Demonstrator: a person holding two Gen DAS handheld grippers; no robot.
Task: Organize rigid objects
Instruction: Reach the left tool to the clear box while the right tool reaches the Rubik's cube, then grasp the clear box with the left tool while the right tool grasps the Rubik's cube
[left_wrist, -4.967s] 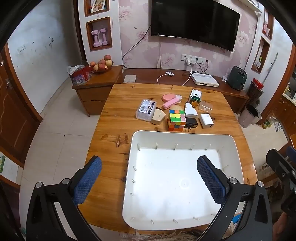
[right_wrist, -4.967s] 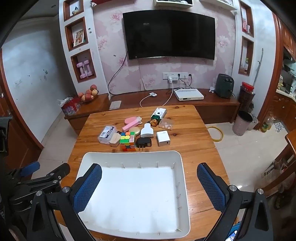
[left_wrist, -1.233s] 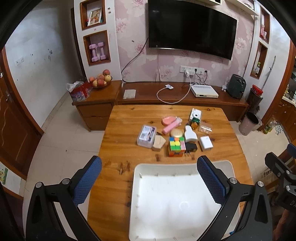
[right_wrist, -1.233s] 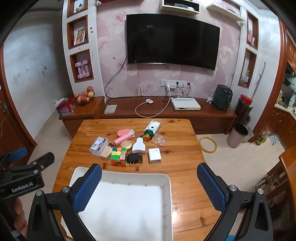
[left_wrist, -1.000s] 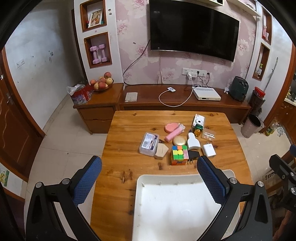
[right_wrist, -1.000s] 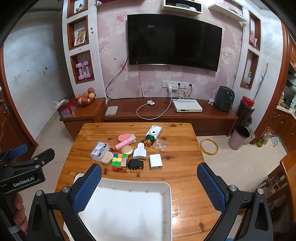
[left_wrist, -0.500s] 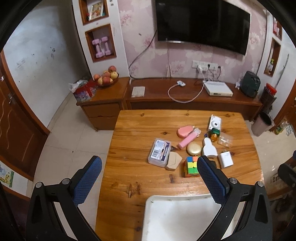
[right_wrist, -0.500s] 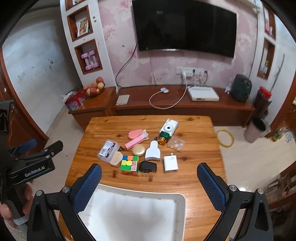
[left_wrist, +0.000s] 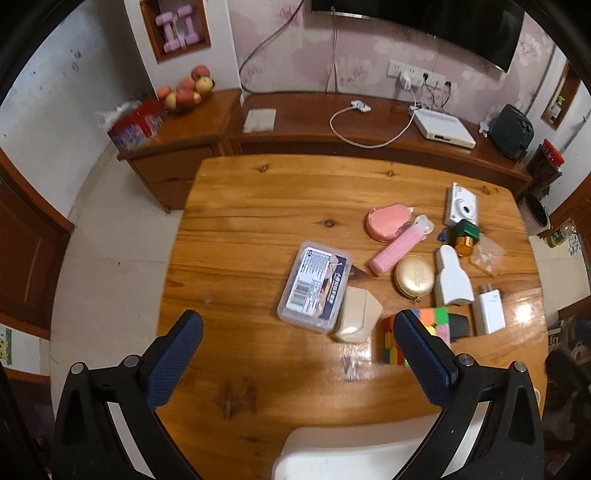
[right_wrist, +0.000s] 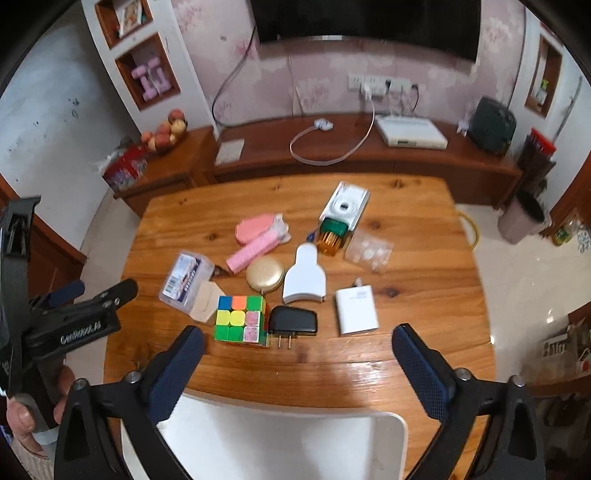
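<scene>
- Hovering wide open and empty, the left tongs sit lower left of the table, lined up on the clear box.
- Right tongs are closing, nothing between them, aimed at the cube; white bin waits bottom centre.

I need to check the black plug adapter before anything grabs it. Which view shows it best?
The right wrist view: the black plug adapter lies fully in sight beside the colour cube, prongs toward the camera. In the left wrist view only a dark sliver shows behind the left gripper's finger.
</scene>
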